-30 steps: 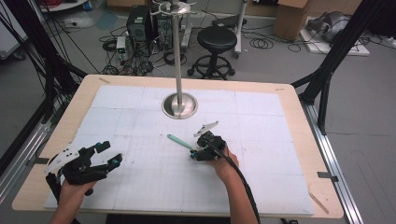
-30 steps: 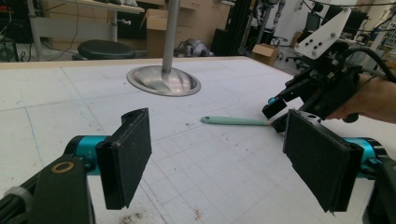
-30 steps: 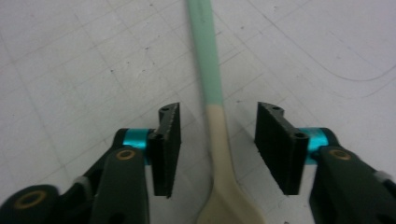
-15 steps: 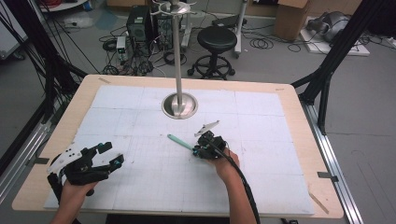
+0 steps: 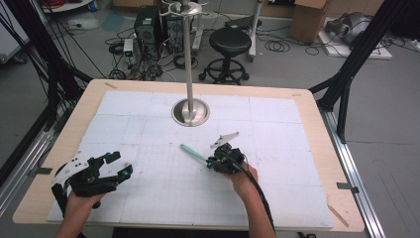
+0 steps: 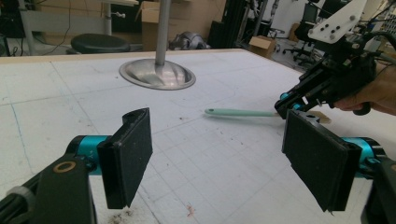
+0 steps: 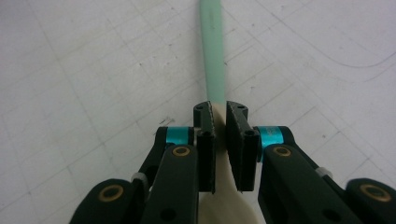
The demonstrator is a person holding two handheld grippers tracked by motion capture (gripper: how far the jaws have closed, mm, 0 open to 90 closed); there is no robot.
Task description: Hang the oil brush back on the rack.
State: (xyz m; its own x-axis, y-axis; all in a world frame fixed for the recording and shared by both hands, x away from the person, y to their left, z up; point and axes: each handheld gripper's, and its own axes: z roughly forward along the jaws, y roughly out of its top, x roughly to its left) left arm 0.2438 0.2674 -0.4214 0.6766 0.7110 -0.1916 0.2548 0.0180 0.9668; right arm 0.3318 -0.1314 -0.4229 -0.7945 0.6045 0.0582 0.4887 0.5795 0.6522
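Right gripper view — right gripper (image 7: 219,140) clamping spatula (image 7: 212,51).

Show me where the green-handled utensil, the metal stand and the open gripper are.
Green-handled utensil (image 7: 213,51): right gripper view, on its handle.
Metal stand (image 5: 190,113): high view, on its round base.
Left gripper (image 6: 219,161): left gripper view, midway between its open jaws.

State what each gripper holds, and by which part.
Right gripper clamps the green-handled utensil where handle meets its pale head. Left gripper holds nothing; its jaws stand open.

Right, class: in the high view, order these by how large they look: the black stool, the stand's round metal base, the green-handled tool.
1. Black stool, though farthest from the camera.
2. Stand's round metal base.
3. Green-handled tool, thin and partly inside the right claw.
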